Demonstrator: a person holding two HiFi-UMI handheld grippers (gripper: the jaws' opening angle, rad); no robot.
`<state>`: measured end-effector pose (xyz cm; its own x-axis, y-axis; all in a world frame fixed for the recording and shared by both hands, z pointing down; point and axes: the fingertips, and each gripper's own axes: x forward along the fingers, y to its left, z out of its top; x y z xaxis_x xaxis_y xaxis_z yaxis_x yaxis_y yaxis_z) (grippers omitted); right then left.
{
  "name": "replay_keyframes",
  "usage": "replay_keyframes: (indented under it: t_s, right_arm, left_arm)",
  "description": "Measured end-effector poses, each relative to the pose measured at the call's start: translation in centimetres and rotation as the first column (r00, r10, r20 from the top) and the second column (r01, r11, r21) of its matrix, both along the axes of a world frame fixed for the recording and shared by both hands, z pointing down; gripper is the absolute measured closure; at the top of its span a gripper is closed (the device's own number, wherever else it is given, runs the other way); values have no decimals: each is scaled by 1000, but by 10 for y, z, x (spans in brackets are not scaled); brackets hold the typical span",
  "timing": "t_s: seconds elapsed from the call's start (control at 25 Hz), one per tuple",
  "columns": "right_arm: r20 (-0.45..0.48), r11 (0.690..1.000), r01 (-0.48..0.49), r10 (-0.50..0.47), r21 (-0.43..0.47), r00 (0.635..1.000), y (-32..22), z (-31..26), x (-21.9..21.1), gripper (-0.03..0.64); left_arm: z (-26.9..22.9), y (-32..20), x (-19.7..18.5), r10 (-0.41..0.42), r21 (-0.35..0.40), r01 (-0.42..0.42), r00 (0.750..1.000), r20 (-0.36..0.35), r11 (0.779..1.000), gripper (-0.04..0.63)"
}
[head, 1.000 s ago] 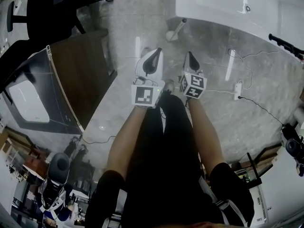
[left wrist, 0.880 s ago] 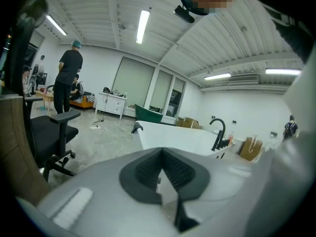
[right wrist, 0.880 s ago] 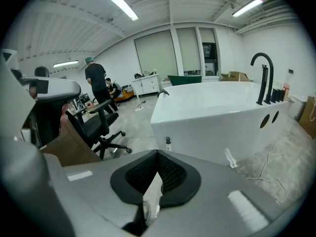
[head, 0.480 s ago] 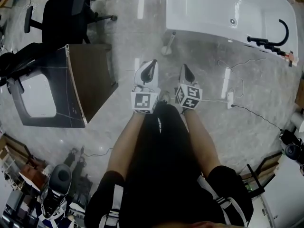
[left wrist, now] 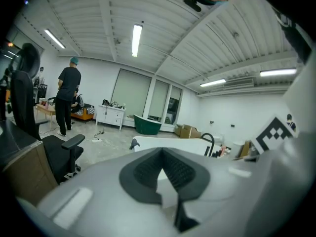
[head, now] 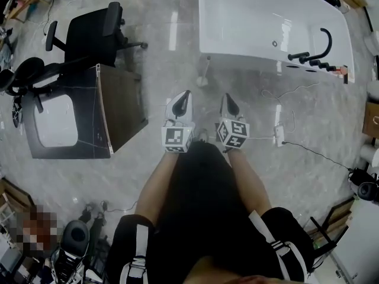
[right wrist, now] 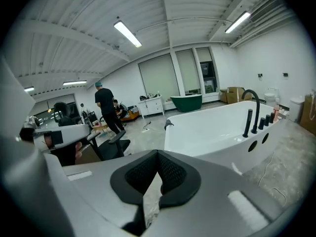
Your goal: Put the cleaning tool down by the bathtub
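Note:
The white bathtub (head: 260, 22) stands at the top of the head view. A white long-handled cleaning tool (head: 204, 73) rests on the floor against its near side, with its round head toward me. My left gripper (head: 182, 101) and my right gripper (head: 228, 102) are side by side above the floor, well short of the tool, and neither touches it. Both are shut with nothing between the jaws. In the left gripper view the left gripper (left wrist: 162, 149) points toward the bathtub (left wrist: 173, 143). In the right gripper view the right gripper (right wrist: 158, 153) points at the bathtub (right wrist: 212, 127).
A black office chair (head: 89, 31) and a dark cabinet with a white basin (head: 77, 111) stand to the left. A power strip with cables (head: 278, 136) lies on the floor to the right. A black tap (head: 314, 49) sits on the tub rim. A person (left wrist: 66, 100) stands far off.
Both grippers have risen away from the floor and the head view has pulled back, showing more of the room. The cleaning tool stays by the tub.

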<state>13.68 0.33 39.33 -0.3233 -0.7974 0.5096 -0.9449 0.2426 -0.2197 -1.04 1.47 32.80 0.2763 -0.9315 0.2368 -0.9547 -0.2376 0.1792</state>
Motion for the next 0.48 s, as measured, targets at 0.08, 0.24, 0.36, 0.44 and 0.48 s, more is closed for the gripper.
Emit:
replay_keyframes:
  t_s: [0.08,0.24,0.36,0.44,0.48]
  right_arm:
    - [6,1000,3,-4,27,1000,6,-20,0,618]
    - [13,996,19,-20,87,1000,24,-63,0,618]
    - [31,990,20,-24,142,999,39,-99,1,618]
    - [50,984,15,-24,179,998,51,-123,2,618]
    - [60,980,12,-25,196,998,58,-134,3,618]
  left_arm:
    - [-13,9,4,10,14,-10,1000,-1,1000,588]
    - [-38,29,11,32,30,-32,999,18,999,588]
    - [-63,43,16,41,61,-43,999,29,997,588]
    - [-79,53,19,45,78,-47,999,26,996,588]
    - [-87,58,20,46,87,-49,999,27,995,588]
